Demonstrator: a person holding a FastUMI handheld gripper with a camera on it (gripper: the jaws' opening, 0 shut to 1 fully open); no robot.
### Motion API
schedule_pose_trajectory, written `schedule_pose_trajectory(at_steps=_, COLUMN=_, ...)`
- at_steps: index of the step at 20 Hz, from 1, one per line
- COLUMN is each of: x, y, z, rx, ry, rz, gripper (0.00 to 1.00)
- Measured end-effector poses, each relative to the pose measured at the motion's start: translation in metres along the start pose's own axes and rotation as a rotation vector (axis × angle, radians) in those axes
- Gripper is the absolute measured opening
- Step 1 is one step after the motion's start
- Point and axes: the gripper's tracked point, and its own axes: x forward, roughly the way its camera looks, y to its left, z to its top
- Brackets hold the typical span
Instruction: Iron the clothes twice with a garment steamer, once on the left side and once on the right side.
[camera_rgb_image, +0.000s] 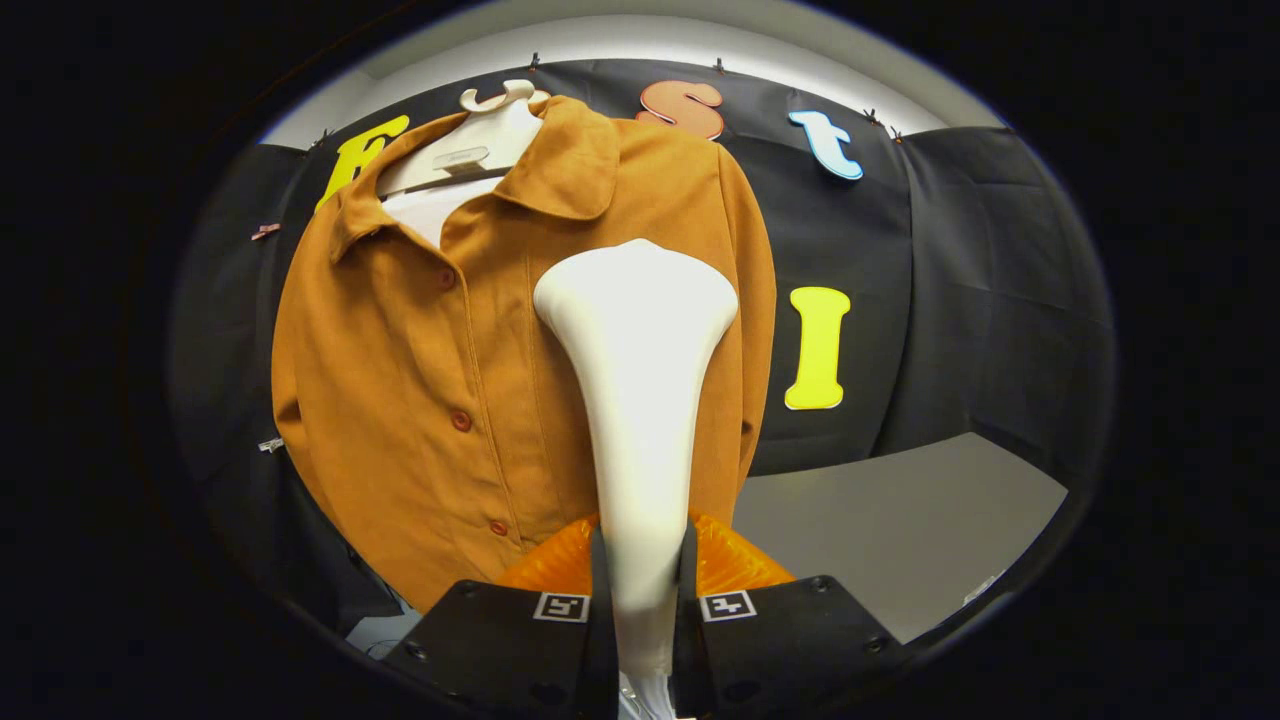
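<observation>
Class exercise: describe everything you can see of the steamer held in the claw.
The steamer is white, smooth and glossy, like plastic. It has a slim handle that widens upward into a broad, rounded head. It stands upright, its handle clamped between the two fingers of the claw, which is shut on it. The head rises ahead of the fingers, in front of the right half of the brown shirt on a hanger. Whether it touches the cloth cannot be told.

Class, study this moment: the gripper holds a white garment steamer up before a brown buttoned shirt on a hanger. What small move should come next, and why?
Probably ease the white garment steamer forward onto the cloth. The gripper is shut on its handle, and its wide head faces the panel of the brown buttoned shirt to the right of the buttons. Whether the head touches the cloth cannot be told.
</observation>
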Motion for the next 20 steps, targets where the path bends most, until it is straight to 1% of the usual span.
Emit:
schedule_pose_trajectory(at_steps=1, x=-0.009, y=-0.003, z=-0.012, rx=0.0, ry=0.017, rz=-0.004, gripper=0.25)
schedule_pose_trajectory(at_steps=5, x=-0.004, y=-0.003, z=-0.058, rx=-0.011, ry=0.089, rz=-0.023, gripper=0.25)
schedule_pose_trajectory(at_steps=9, x=-0.003, y=0.0, z=-0.112, rx=0.002, ry=0.191, rz=-0.019, gripper=0.25)
schedule_pose_trajectory(at_steps=13, x=-0.008, y=0.002, z=-0.16, rx=-0.016, ry=0.28, rz=-0.022, gripper=0.25)
schedule_pose_trajectory(at_steps=20, x=-0.018, y=0.002, z=-0.239, rx=-0.002, ry=0.414, rz=-0.035, gripper=0.25)
